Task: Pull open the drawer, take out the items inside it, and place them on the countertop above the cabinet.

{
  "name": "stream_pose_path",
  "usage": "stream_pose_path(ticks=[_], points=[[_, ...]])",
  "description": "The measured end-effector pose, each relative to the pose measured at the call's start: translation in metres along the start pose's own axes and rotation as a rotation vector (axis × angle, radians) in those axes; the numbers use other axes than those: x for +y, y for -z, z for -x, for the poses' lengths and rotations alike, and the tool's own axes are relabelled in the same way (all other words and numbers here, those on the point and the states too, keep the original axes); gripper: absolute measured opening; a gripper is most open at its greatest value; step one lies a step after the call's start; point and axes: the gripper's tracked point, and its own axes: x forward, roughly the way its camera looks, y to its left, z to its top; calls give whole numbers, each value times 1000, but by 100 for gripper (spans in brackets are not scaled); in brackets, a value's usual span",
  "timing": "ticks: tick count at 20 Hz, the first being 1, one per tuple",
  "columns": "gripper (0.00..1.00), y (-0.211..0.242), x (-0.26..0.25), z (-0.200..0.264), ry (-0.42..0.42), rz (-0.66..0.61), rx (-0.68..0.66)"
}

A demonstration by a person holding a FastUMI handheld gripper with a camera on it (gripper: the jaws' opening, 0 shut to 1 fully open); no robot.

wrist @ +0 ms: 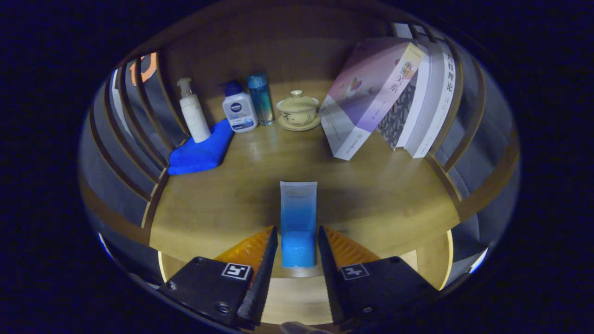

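Tube point(298, 222) sits between the gripper point(297, 241) fingers: flat squeeze tube, pale translucent white at the far crimped end, grading to bright blue at the cap end nearest the camera. It points straight ahead along the fingers, with its far half lying over the wooden countertop point(380, 195) and its cap end at the front edge. The fingers flank the cap end closely on both sides; a thin gap seems to show on each side, so I can't tell whether they are actually pinching it or only bracketing it.

Countertop is a light wood shelf with slatted sides and a wood back panel. Along the back, left to right:
- white pump bottle point(194, 111), upright, standing on the back edge of a folded blue cloth point(202, 150)
- white face-wash bottle with dark blue pump point(238, 109), just beside the cloth
- slim teal bottle point(261, 98), upright, touching or nearly touching the face-wash bottle
- lidded cream teacup point(297, 109) on a matching saucer point(300, 124); lid on, contents hidden

To the right, a row of books point(399, 97) leans to the right against the slats; the front one has a pink and lilac cover. All of these are well beyond the tube and apart from it.
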Motion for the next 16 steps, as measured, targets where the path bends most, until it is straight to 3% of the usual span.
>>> stream_pose_path(ticks=[4,6,10,13,16], points=[[60,-7,20,37,-84,87,-124],[61,-6,22,60,-81,147,-209],[84,3,29,111,-103,205,-387],[85,16,35,152,-151,185,-523],[100,32,32,184,-194,166,-637]])
